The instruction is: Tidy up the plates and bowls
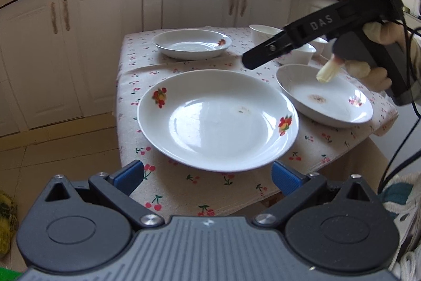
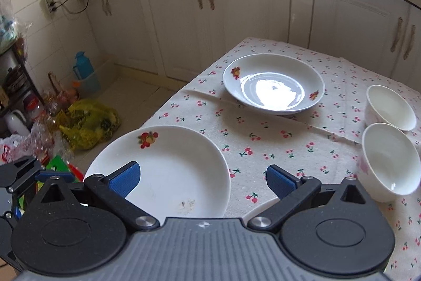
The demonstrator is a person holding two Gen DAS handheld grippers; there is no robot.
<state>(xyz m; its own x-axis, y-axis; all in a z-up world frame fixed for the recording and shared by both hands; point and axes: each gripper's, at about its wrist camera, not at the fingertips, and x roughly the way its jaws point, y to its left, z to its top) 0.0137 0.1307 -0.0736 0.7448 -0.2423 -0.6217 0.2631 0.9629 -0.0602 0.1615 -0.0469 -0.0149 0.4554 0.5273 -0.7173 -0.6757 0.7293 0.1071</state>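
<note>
While three fruit-printed plates lie apart on the cherry-print tablecloth [image 2: 276, 149], nothing looks stacked, so by my reading the sorting has barely begun. The left gripper [image 1: 208, 175] hangs just before the near plate [image 1: 218, 120], jaws spread wide and empty. The right gripper [image 2: 202, 181] hovers over that same plate's edge, jaws likewise apart, gripping nothing. The far plate [image 2: 273, 84] sits well back toward the cabinets. Only the left view shows the third plate [image 1: 323, 96] with a stain in its middle, and the gloved hand [image 1: 376, 70] working the right tool. Only the right view shows clearly two white bowls [image 2: 389, 159], side by side and unstacked.
</note>
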